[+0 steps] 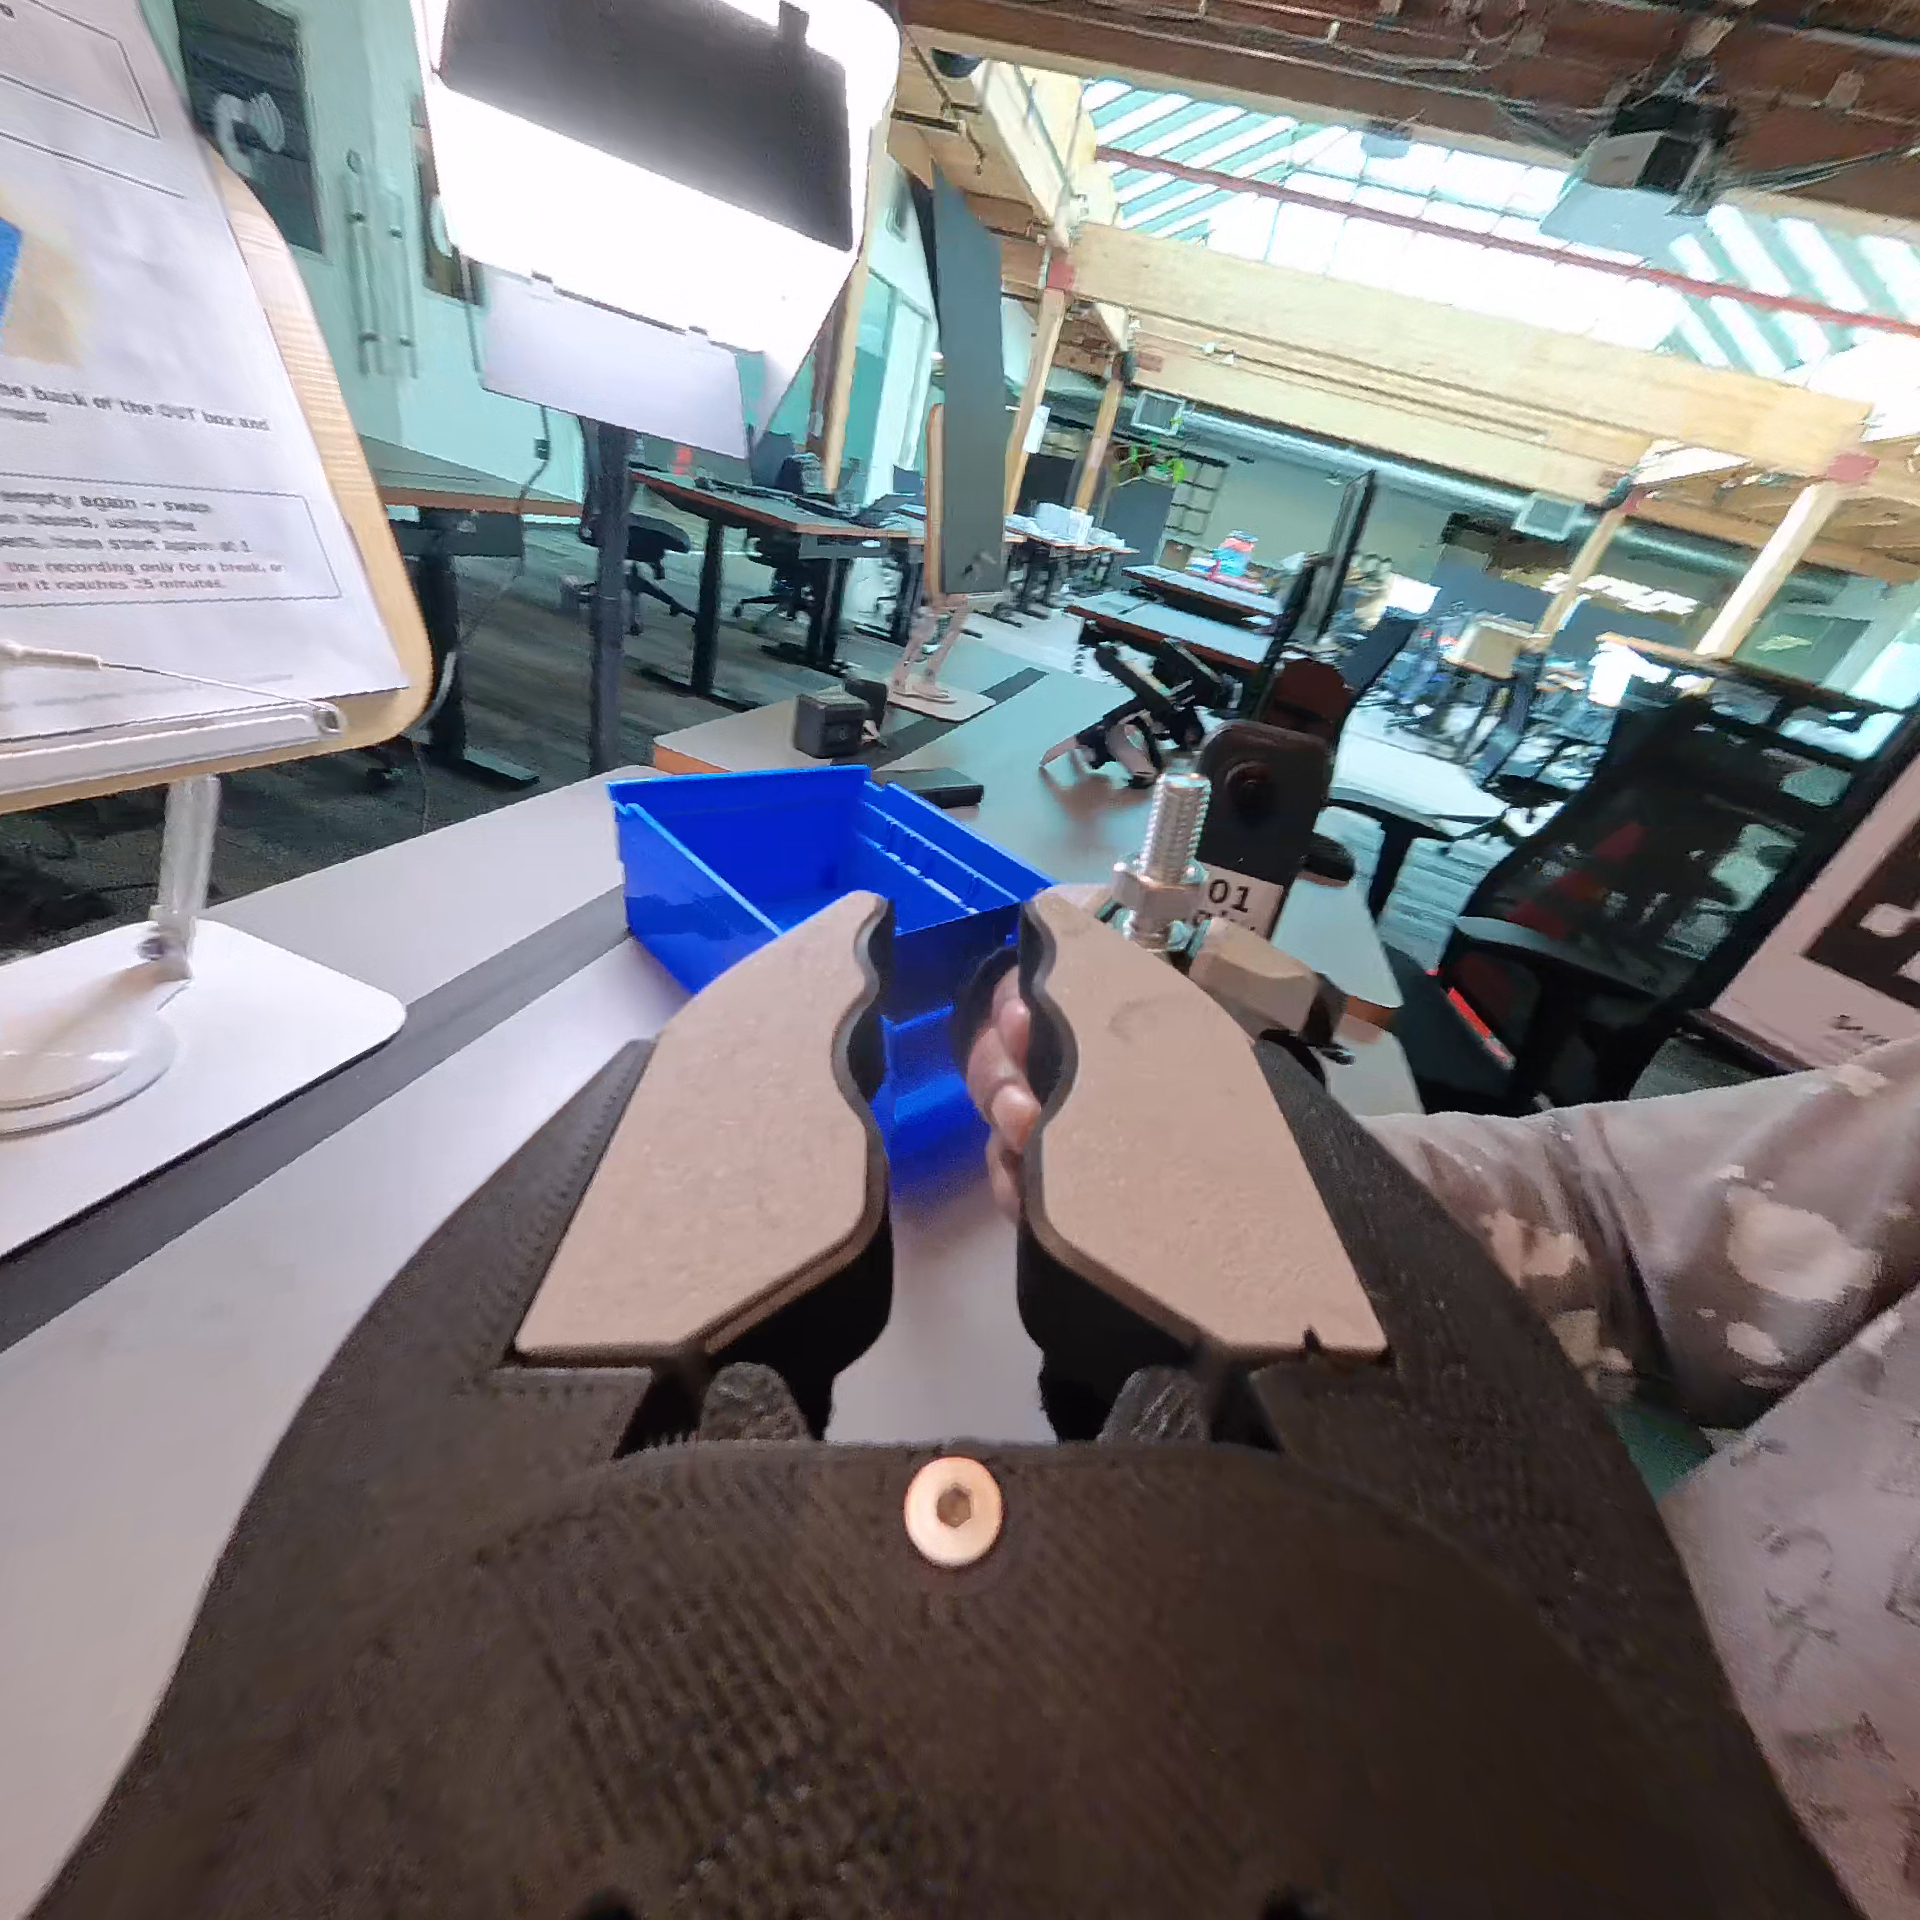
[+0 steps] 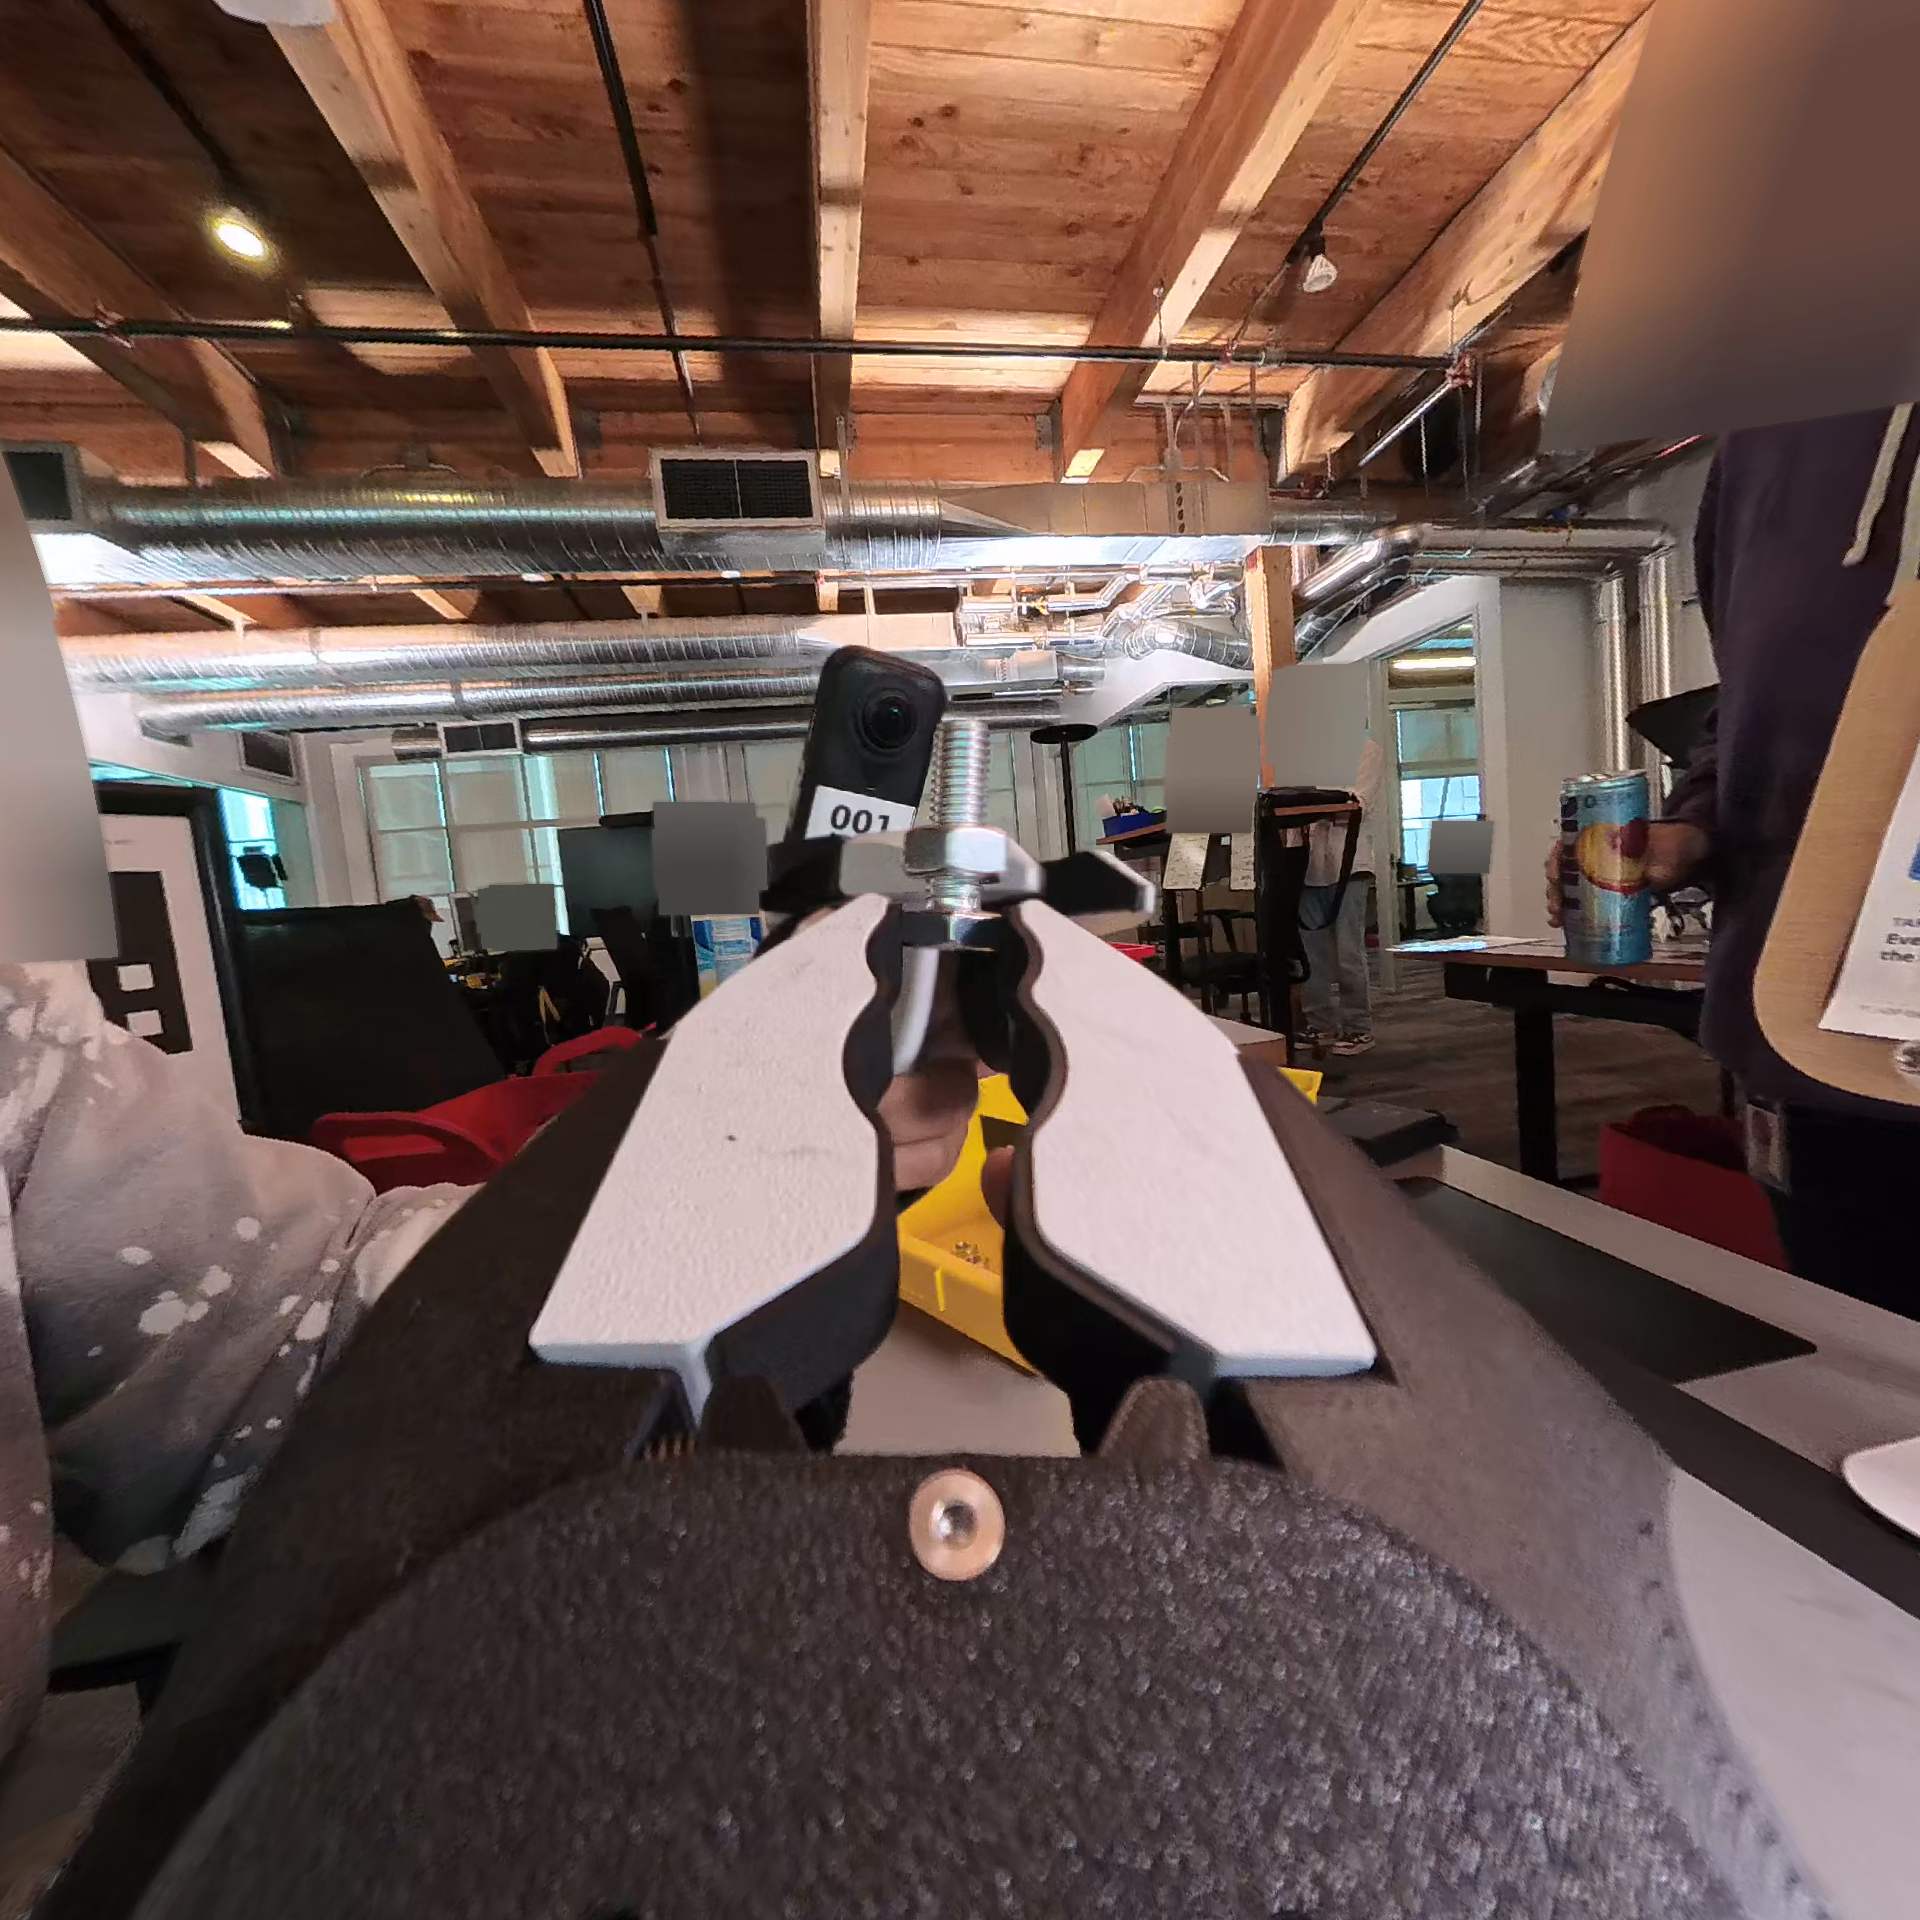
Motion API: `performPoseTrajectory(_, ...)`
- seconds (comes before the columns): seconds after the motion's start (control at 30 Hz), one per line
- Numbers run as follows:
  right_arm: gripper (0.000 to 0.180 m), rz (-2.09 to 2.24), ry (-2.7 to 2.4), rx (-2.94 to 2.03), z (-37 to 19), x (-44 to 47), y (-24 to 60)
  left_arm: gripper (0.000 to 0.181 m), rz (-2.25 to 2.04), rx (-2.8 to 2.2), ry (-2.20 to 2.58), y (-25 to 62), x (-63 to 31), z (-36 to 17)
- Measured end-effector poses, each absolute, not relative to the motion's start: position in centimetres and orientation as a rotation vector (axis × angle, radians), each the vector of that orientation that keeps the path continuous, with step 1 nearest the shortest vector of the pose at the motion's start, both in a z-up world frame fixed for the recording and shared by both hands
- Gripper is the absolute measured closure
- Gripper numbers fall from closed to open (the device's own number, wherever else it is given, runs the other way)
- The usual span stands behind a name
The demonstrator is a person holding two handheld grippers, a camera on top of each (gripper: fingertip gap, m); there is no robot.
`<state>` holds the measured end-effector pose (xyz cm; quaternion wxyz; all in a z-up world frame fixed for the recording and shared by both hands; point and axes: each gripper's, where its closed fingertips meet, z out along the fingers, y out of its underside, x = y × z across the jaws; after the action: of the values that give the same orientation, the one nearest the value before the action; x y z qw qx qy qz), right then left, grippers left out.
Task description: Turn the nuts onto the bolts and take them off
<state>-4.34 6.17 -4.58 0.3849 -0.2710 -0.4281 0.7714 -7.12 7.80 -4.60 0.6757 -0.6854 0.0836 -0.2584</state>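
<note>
A silver bolt (image 2: 961,769) stands upright with its thread pointing up. A silver hex nut (image 2: 951,852) sits low on the thread, close to the head. My right gripper (image 2: 956,930) is shut on the bolt's lower end, just under the nut. In the left wrist view the bolt (image 1: 1174,821) and nut (image 1: 1143,883) rise from the right gripper's fingertip (image 1: 1247,971), just right of my left gripper (image 1: 956,920). The left gripper is open and empty. Its fingers (image 2: 868,864) show at nut height behind the bolt.
A blue bin (image 1: 831,873) stands on the grey table (image 1: 312,1195) beyond the left gripper. A yellow bin (image 2: 956,1236) holding small parts lies below the right gripper. A paper stand (image 1: 156,416) is at the left. A person holding a can (image 2: 1605,862) stands at the right. Only a small space, under 4 cm, lies between the two pairs of fingers.
</note>
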Motion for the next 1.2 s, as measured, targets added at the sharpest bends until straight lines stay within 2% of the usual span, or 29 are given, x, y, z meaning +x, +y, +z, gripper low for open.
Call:
performPoseTrajectory(0.2, 0.162, 1.931, -1.095, -0.731, -5.1, -4.9, 6.5, 0.143, -0.685, -1.509, 0.287, 7.1, -4.7, -4.1)
performPoseTrajectory(0.27, 0.162, 1.936, -1.094, -0.714, -4.9, -4.7, 6.3, 0.149, -0.630, -1.526, 0.281, 7.4, -5.1, -4.4)
performPoseTrajectory(0.3, 0.162, 1.953, -1.098, -0.692, -4.7, -4.4, 6.1, 0.160, -0.594, -1.535, 0.240, 7.7, -6.0, -4.5)
performPoseTrajectory(0.33, 0.162, 1.958, -1.107, -0.681, -4.5, -4.2, 5.9, 0.161, -0.571, -1.544, 0.221, 7.8, -6.7, -4.7)
performPoseTrajectory(0.57, 0.162, 1.912, -1.106, -0.739, -5.1, -4.9, 6.4, 0.143, -0.674, -1.510, 0.304, 6.9, -4.7, -3.9)
performPoseTrajectory(0.67, 0.162, 1.914, -1.107, -0.727, -4.9, -4.8, 6.1, 0.148, -0.634, -1.515, 0.301, 7.3, -4.8, -4.2)
performPoseTrajectory(0.7, 0.162, 1.938, -1.105, -0.703, -4.7, -4.5, 6.1, 0.158, -0.612, -1.537, 0.263, 7.5, -5.5, -4.4)
performPoseTrajectory(0.77, 0.162, 1.958, -1.100, -0.694, -4.4, -4.2, 6.1, 0.158, -0.528, -1.552, 0.235, 7.8, -6.9, -4.9)
performPoseTrajectory(0.97, 0.162, 1.938, -1.091, -0.765, -5.5, -5.2, 6.5, 0.143, -0.634, -1.535, 0.309, 7.0, -5.1, -4.4)
performPoseTrajectory(1.13, 0.162, 1.968, -1.083, -0.740, -5.1, -4.8, 6.1, 0.144, -0.619, -1.566, 0.309, 7.3, -5.2, -5.0)
performPoseTrajectory(1.17, 0.162, 1.996, -1.078, -0.717, -4.8, -4.5, 6.1, 0.156, -0.559, -1.568, 0.263, 7.6, -6.2, -4.9)
performPoseTrajectory(1.2, 0.162, 2.001, -1.075, -0.711, -4.6, -4.3, 6.1, 0.157, -0.511, -1.556, 0.249, 7.6, -7.0, -4.9)
